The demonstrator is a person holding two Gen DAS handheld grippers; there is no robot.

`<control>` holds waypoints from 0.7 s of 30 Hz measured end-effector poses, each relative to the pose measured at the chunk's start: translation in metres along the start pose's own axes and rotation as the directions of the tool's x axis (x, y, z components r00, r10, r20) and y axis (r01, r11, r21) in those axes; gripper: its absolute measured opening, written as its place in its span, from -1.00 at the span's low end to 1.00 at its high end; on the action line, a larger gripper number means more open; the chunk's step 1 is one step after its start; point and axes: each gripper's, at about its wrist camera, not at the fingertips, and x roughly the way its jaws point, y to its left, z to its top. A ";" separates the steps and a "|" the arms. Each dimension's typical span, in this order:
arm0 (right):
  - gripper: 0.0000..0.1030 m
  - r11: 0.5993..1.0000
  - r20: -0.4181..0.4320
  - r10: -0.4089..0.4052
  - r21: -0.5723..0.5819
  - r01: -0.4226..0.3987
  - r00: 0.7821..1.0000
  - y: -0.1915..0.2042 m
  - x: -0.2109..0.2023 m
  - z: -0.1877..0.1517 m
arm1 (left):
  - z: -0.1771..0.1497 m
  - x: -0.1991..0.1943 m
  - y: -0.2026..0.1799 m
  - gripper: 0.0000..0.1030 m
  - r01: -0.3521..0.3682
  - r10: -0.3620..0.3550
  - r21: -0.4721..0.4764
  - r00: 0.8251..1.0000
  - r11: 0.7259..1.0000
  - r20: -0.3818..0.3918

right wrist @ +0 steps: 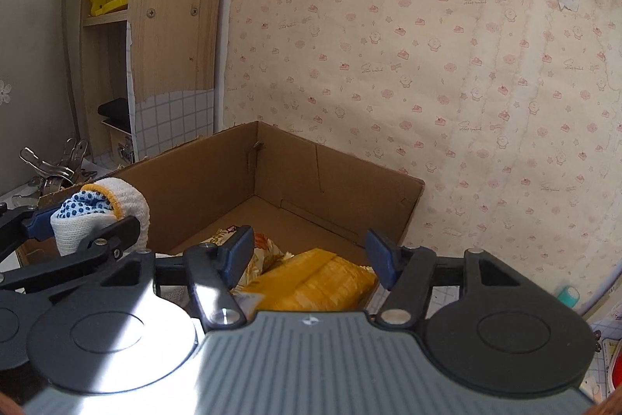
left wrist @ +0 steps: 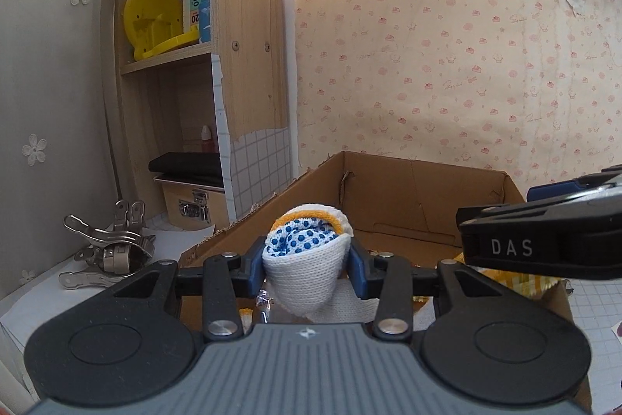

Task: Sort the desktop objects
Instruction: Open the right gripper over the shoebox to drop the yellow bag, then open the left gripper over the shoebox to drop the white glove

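Observation:
My left gripper [left wrist: 306,269] is shut on a rolled white knit glove [left wrist: 303,251] with blue dots and an orange cuff, held over the near left edge of an open cardboard box [left wrist: 408,197]. The right wrist view shows that glove [right wrist: 97,209] at the left, above the box wall [right wrist: 217,181]. My right gripper [right wrist: 311,255] hangs open over the box's near side, with nothing pressed between its blue pads [right wrist: 239,247]. Below it, inside the box, lie a yellow packet [right wrist: 311,282] and a snack bag [right wrist: 266,251]. One black finger of the right gripper [left wrist: 544,240] crosses the left wrist view at the right.
Several metal clips [left wrist: 109,247] lie on the desk left of the box. A wooden shelf [left wrist: 248,45] behind holds a yellow plastic thing [left wrist: 155,22] and a small latched case [left wrist: 194,205]. Wallpapered wall backs the box. A teal item [right wrist: 568,296] sits at the right.

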 end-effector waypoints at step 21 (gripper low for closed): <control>0.27 0.999 0.079 -0.020 0.039 0.017 0.997 -0.028 -0.043 -0.006 | 0.007 -0.006 -0.020 0.39 0.016 -0.016 0.022 1.000 1.000 -0.003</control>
